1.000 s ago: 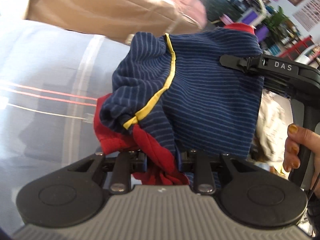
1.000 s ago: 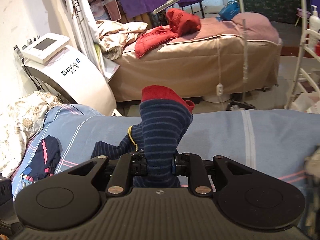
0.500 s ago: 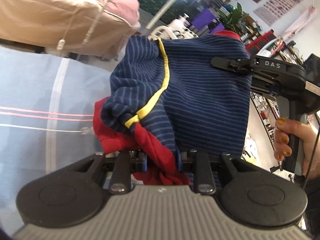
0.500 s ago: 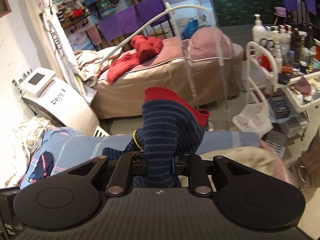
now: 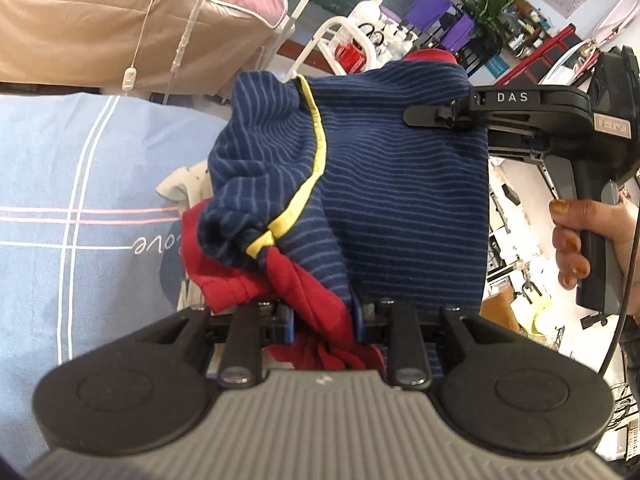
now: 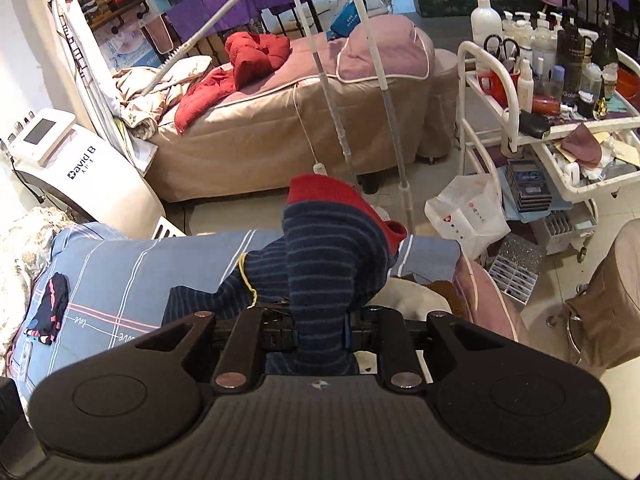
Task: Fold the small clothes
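Left wrist view: left tool (image 5: 322, 320) clenched on the navy striped garment (image 5: 400, 200) at its red hem, held aloft above the blue bed (image 5: 80, 180); right tool (image 5: 424, 114) grips its 2 o'clock corner. Right wrist view: right tool (image 6: 322, 334) clamps the garment; a folded piece (image 6: 48, 312) lies at 9 o'clock, folding here not yet begun

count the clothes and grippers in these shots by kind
navy striped garment: 1
small dark garment lying on the blue sheet: 1
red jacket on the far bed: 1
grippers: 2, left gripper, right gripper
total: 5
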